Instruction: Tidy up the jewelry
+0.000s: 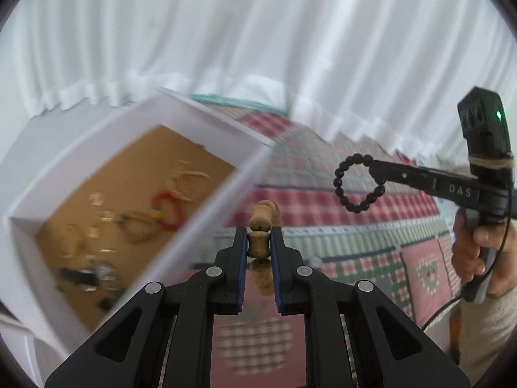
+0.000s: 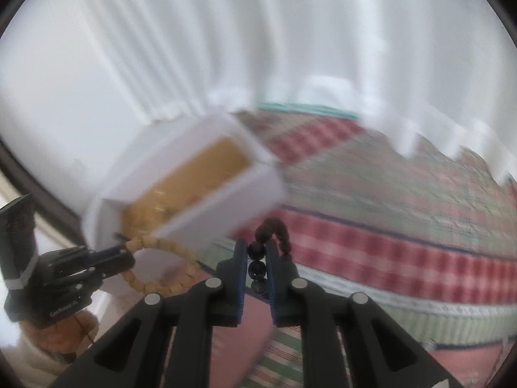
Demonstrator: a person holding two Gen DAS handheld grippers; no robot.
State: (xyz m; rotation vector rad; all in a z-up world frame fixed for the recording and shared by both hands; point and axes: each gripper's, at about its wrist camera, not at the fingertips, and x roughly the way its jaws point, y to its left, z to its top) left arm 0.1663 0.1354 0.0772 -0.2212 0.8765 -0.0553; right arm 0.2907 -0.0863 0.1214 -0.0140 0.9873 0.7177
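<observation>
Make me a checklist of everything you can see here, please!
Surface: patchwork quilt, red and green checks.
Job's things: wooden bead bracelet and black bead bracelet, both lifted; white box with brown floor holding blurred jewelry.
Clutter: nothing seen.
Grippers: left tool shut on wooden beads; right tool shut on black beads.
Cables: black cable hangs from the right tool's handle.
Surroundings: white curtain behind.
</observation>
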